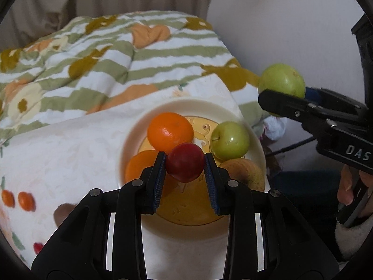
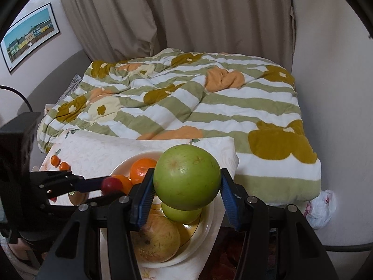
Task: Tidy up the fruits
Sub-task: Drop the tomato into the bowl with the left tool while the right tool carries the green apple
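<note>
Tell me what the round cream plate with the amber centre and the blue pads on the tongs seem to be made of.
Round cream plate with amber centre: probably glazed ceramic, judging by its smooth, faintly shiny rim; hard plastic is possible. Blue pads: likely matte rubber or soft plastic, with fine ridges.

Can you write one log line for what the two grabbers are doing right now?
left gripper: holds red fruit over plate | right gripper: holds big green apple | on plate: oranges, green apple, yellowish apple
</note>
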